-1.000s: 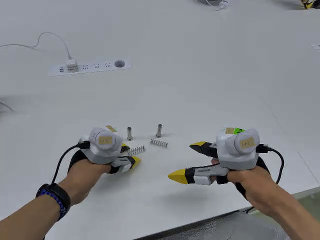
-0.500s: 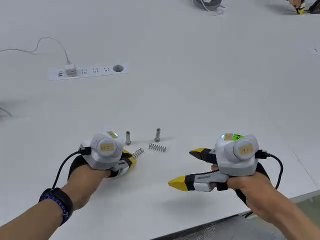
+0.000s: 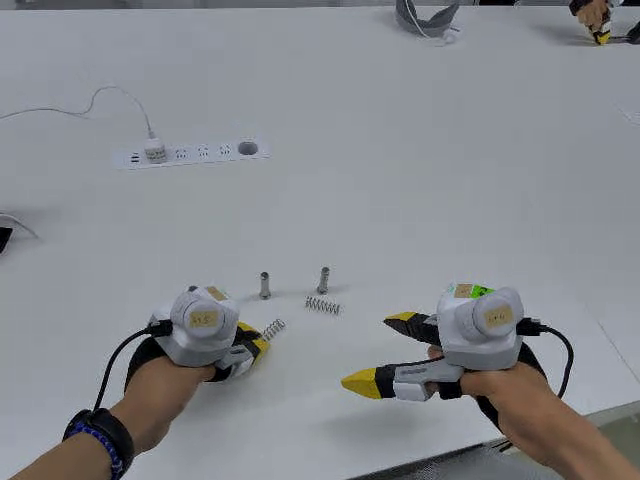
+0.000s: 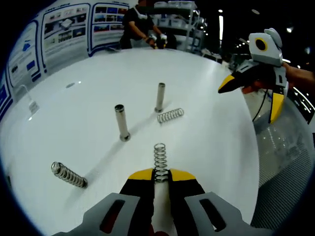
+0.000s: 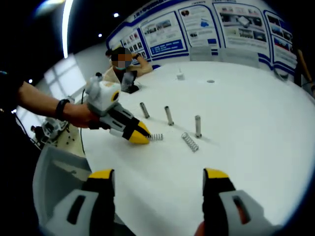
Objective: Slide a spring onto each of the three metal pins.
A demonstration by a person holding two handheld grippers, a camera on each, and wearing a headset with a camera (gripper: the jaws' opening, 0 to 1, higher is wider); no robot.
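Nearby, power strip (image 3: 190, 154), loose spring (image 3: 322, 305), upright pin (image 3: 324, 279)

**A lab-like workroom**

A wide white bench (image 3: 430, 170) carries a plugged-in power strip (image 3: 190, 154). Blue-framed printed posters (image 5: 211, 22) line the wall. A strip light (image 5: 66, 24) glows under a dark ceiling, and another person (image 4: 137, 22) works at the bench's far end.

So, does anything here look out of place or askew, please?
Nothing stands out: the near pin and the far pin stand upright, a loose spring lies on the table beside it, and the left gripper pinches a second spring.
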